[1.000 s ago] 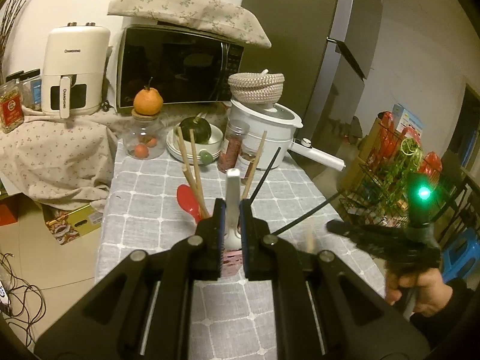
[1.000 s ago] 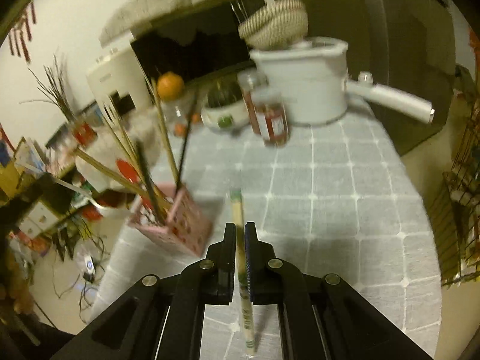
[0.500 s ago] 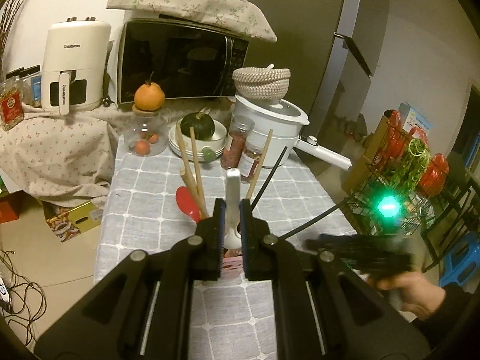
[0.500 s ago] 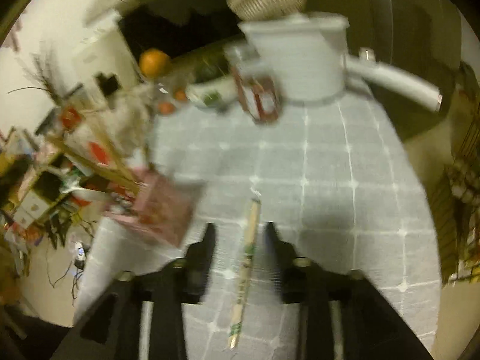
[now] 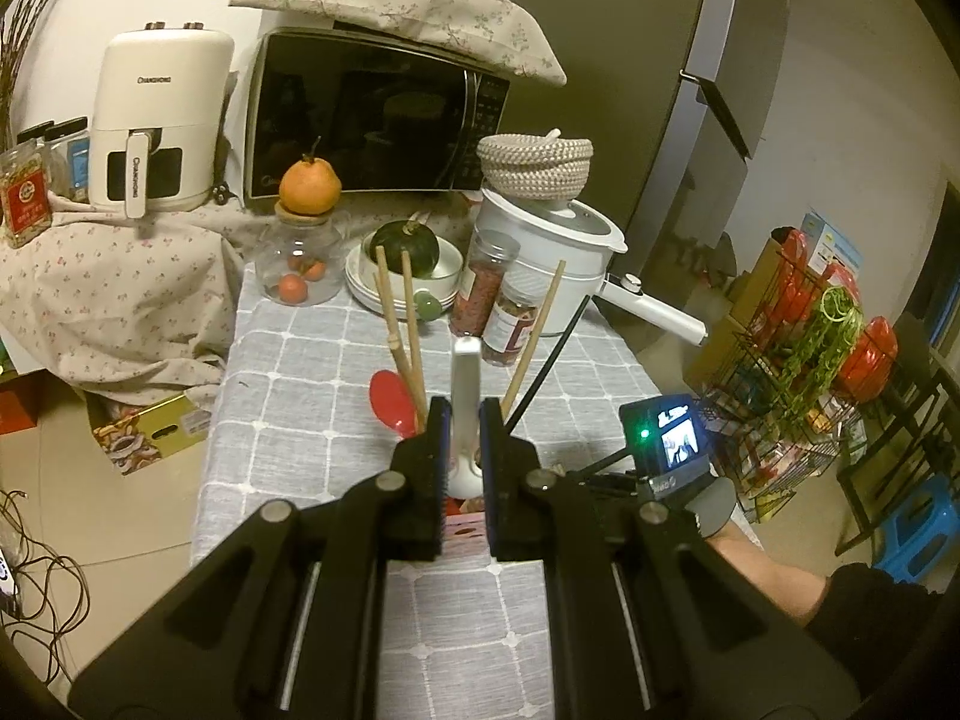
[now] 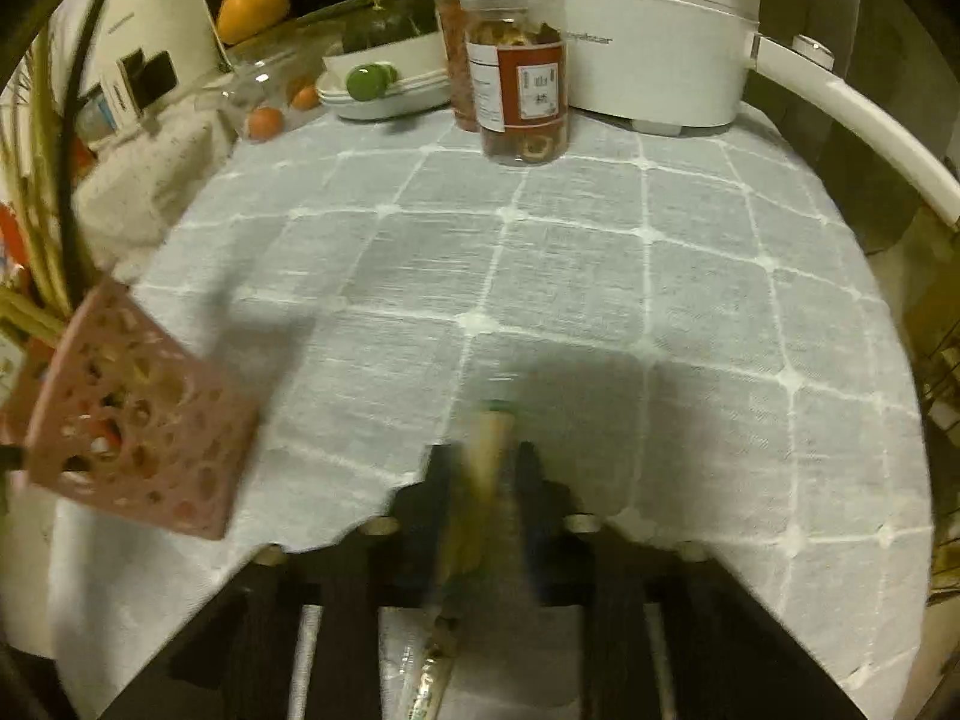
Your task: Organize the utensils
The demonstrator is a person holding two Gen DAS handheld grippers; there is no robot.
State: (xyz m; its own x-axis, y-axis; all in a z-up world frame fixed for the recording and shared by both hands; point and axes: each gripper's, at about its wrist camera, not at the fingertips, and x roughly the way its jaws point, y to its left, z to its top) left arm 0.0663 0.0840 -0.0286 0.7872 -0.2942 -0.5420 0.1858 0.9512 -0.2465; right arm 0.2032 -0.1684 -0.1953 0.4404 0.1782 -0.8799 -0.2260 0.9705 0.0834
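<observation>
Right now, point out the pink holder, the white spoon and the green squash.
pink holder (image 6: 138, 450), right wrist view, perforated side wall
white spoon (image 5: 465, 396), left wrist view, handle
green squash (image 5: 405, 246), left wrist view, rind

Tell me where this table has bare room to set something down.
Open checked tablecloth lies between the jars and the pink holder, and out to the right edge. The far end is crowded: white pot, stacked plates and glass jar.

Dim room: white wall (image 5: 840, 120), tiled floor (image 5: 72, 480), grey fridge (image 5: 648, 90).
</observation>
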